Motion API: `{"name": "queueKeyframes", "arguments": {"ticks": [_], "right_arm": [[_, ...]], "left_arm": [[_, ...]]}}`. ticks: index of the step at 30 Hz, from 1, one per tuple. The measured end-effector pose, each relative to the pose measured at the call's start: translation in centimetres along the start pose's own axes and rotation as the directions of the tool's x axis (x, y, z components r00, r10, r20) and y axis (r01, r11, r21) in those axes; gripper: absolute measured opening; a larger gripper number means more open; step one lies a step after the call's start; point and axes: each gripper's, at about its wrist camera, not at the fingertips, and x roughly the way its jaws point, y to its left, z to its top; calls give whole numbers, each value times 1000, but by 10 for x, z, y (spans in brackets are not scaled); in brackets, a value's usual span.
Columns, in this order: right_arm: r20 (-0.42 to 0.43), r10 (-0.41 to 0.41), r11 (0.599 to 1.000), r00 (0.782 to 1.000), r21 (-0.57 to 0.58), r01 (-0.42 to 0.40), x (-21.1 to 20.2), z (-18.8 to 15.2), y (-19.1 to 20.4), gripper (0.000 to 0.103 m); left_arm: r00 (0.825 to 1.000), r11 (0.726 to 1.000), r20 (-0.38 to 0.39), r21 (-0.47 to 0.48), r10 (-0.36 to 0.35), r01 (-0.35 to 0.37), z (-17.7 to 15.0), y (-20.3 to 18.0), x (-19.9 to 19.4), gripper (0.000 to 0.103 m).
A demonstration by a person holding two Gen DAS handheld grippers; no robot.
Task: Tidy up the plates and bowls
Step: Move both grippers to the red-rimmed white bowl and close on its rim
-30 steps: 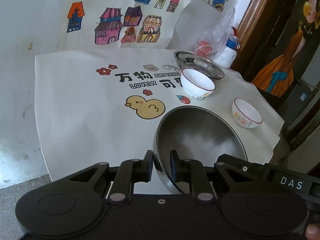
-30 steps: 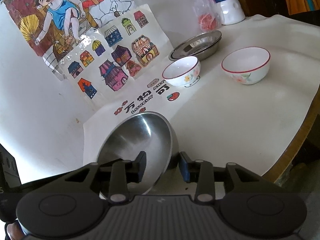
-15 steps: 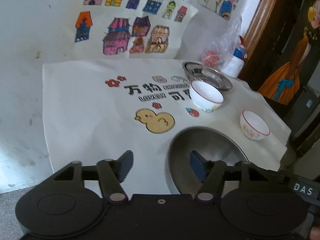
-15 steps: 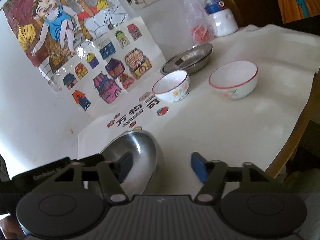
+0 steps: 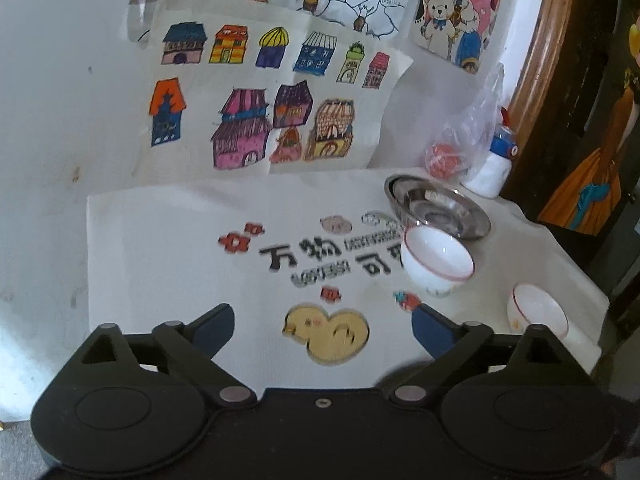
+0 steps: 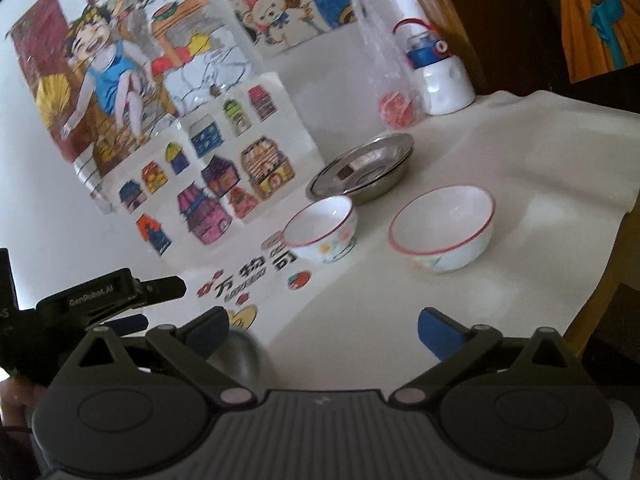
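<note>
My left gripper [image 5: 320, 322] and my right gripper [image 6: 324, 326] both stand wide, their jaws still opening, with nothing between the blue pads. Of the large steel bowl only a grey sliver [image 6: 244, 354] shows, close under the right gripper's left finger; the rest is hidden. Beyond, on the printed tablecloth [image 5: 160, 260], stand a small red-rimmed white bowl [image 5: 438, 260] [image 6: 320, 226], a second such bowl [image 5: 536, 312] [image 6: 442, 226] to its right, and stacked steel plates [image 5: 438, 210] [image 6: 362, 172] behind them. The left gripper's black body [image 6: 104, 296] shows at the right wrist view's left edge.
A white bottle with a blue lid [image 5: 494, 164] [image 6: 440, 76] and a clear plastic bag with red contents [image 5: 460, 148] [image 6: 394, 92] stand at the back by the wall. Children's drawings [image 5: 256, 120] lean against the wall. The table's edge [image 6: 600, 300] runs close on the right.
Both grippers let go of the large steel bowl's rim and opened wide. They drew back and rose, and the bowl slipped almost wholly out of view beneath them.
</note>
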Motion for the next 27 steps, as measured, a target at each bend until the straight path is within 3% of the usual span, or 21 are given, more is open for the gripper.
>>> {"name": "queueKeyframes", "arguments": {"ticks": [13,21,27], "right_arm": [[142,25,998,990,-64,-16,17,35,-9,103],[93,-51,990,994,-126,63,59,50,-4,103],[98,-165,953,982,-243,184,88,57,8,103]], "left_arm": [[1000,998,-21,60,-7,8,38,-32,59,102],[998,997,-62,71,-5,9,51,-37,96,102],[997,999,-73,51,8,-5,58,-30,117,102]]}}
